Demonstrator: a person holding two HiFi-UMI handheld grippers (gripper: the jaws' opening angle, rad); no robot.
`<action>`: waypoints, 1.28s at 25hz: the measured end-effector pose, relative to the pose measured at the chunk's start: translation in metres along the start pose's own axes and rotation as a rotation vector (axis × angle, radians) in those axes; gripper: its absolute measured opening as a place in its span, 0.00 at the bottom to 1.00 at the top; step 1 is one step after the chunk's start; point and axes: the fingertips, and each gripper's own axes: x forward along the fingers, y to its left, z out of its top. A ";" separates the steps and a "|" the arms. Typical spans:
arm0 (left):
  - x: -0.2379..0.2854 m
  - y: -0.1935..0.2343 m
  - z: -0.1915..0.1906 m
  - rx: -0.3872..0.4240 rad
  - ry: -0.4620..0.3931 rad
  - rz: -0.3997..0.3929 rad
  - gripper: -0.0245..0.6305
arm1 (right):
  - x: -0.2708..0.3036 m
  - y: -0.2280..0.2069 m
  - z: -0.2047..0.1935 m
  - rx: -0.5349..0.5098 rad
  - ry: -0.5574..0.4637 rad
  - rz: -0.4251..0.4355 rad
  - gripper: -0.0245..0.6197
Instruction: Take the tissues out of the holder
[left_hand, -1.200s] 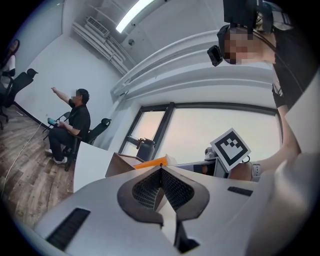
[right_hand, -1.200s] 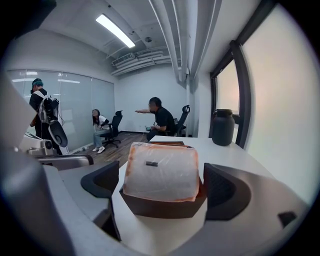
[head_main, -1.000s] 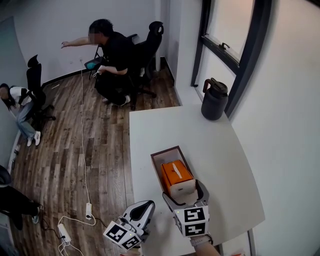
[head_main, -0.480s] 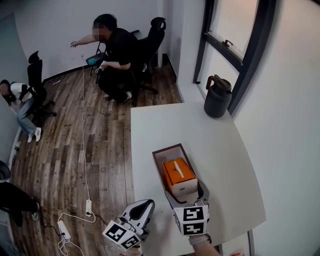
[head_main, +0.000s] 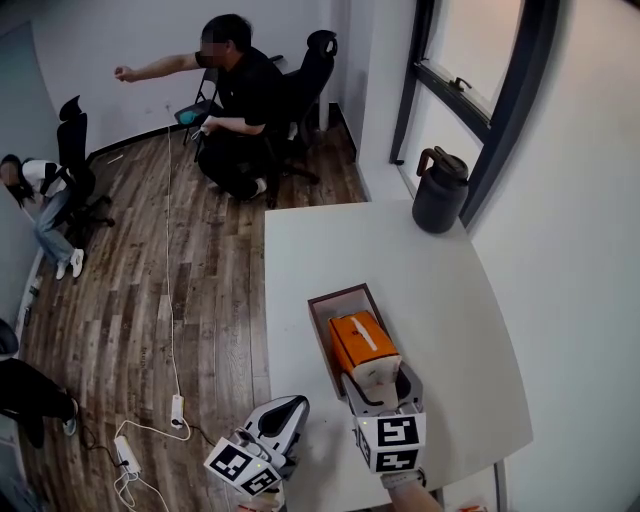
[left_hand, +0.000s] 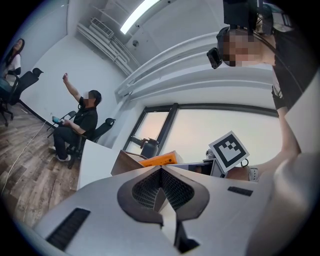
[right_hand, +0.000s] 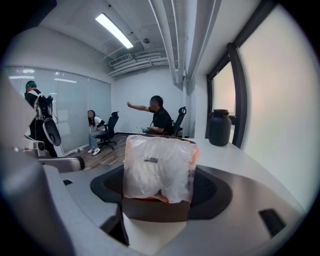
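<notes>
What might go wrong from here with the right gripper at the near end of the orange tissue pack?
The right gripper has just been closing its jaws on only the near end of the tissue pack, on soft wrap, so it may slip or tear. The left gripper hangs beside the table, not bracing the holder, which might lift or slide with the pack.

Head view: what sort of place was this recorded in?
Probably an office meeting room: a black swivel chair on wood-look flooring, a white table beside a tall window, and a glass partition.
</notes>
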 end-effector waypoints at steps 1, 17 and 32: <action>-0.001 0.000 0.001 -0.001 -0.002 0.000 0.04 | -0.001 0.000 0.000 -0.002 -0.002 -0.003 0.59; 0.006 -0.009 0.015 0.011 -0.011 -0.027 0.04 | -0.025 -0.005 0.024 -0.002 -0.064 0.021 0.58; 0.013 -0.033 0.047 0.044 -0.040 -0.064 0.04 | -0.063 -0.002 0.059 0.003 -0.120 0.053 0.58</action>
